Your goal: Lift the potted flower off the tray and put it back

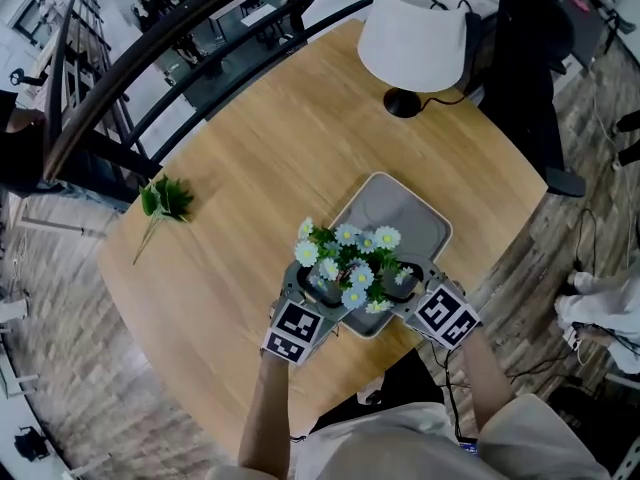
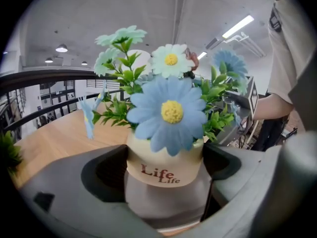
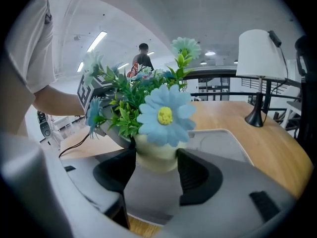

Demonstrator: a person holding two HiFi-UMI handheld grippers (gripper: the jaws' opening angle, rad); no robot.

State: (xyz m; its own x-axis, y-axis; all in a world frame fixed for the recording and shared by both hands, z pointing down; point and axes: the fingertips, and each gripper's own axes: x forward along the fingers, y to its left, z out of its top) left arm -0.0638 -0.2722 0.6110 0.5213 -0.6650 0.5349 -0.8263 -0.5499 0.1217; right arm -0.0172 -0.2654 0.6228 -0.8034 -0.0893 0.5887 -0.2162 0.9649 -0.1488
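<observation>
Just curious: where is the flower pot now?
The flower pot is low-centre in the head view, over the near end of the tray, clamped between the left gripper and right gripper.

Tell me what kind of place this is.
Probably an office or lab mezzanine: a round wooden table with a lamp stands beside a dark railing overlooking desks on a lower floor, under strip ceiling lights.

the cream pot (image 2: 164,170) reads "life life" in dark red (second word smaller, below the first).
</observation>
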